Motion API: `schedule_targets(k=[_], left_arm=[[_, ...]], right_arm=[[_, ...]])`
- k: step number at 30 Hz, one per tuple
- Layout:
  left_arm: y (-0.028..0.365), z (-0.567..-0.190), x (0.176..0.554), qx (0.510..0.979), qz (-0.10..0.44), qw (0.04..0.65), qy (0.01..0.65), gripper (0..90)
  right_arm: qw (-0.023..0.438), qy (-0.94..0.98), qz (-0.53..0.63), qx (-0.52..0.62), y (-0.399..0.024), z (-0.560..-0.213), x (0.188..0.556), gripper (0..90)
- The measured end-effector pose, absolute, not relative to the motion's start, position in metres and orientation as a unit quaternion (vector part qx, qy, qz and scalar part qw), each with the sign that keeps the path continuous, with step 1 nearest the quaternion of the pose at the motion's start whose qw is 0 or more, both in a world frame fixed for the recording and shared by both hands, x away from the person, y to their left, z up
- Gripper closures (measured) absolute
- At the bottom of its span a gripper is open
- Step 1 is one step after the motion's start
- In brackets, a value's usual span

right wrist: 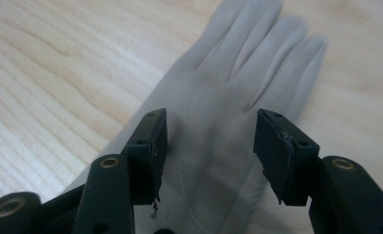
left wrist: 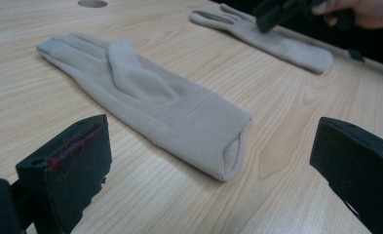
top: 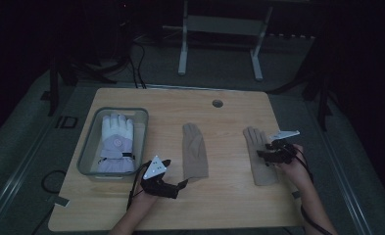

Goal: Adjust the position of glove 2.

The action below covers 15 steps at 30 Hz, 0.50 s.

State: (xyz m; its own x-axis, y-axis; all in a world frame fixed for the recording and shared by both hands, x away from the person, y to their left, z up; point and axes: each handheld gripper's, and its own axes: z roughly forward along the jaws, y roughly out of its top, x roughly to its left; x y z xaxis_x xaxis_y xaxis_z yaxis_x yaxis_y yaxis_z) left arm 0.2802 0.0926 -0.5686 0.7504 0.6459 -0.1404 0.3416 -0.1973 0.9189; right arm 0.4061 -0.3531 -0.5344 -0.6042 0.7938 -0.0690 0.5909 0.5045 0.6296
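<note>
Bin (top: 84,155) sits at table (top: 219,210) left, containing one glove (top: 115,142); centre glove (top: 195,152) lies right of it; right glove (top: 259,159) lies farther right.

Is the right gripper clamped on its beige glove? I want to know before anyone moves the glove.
No: the right gripper stands open above the beige glove, pressing nothing.

On the wooden table (top: 219,205), a clear bin (top: 88,156) at the left holds a white glove (top: 116,142). Right of the bin lies a beige glove (top: 195,152), and farther right a second beige glove (top: 259,156). The left gripper (top: 180,184) rests just right of the bin's near corner; the right gripper (top: 264,151) sits over the second glove.
</note>
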Motion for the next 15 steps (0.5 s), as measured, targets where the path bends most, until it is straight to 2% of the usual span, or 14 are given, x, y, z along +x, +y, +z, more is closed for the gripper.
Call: schedule_targets(k=[5, 11, 13, 15], left_arm=[[0.0922, -0.5689, 0.2804, 0.764, 0.143, 0.541, 0.322, 1.8], [0.0929, -0.5688, 0.2804, 0.763, 0.143, 0.542, 0.323, 1.8], [0.093, -0.5689, 0.2805, 0.762, 0.142, 0.542, 0.323, 1.8], [0.0929, -0.5689, 0.2805, 0.763, 0.142, 0.542, 0.323, 1.8]], right_arm=[[0.168, 0.846, 0.289, 0.414, -0.3564, -0.5441, 0.4068, 50.6], [0.179, 0.83, 0.299, 0.435, -0.3552, -0.5461, 0.4036, 65.2], [0.184, 0.828, 0.294, 0.442, -0.3532, -0.5452, 0.4026, 76.1], [0.191, 0.822, 0.283, 0.456, -0.3491, -0.5442, 0.4016, 78.8]])
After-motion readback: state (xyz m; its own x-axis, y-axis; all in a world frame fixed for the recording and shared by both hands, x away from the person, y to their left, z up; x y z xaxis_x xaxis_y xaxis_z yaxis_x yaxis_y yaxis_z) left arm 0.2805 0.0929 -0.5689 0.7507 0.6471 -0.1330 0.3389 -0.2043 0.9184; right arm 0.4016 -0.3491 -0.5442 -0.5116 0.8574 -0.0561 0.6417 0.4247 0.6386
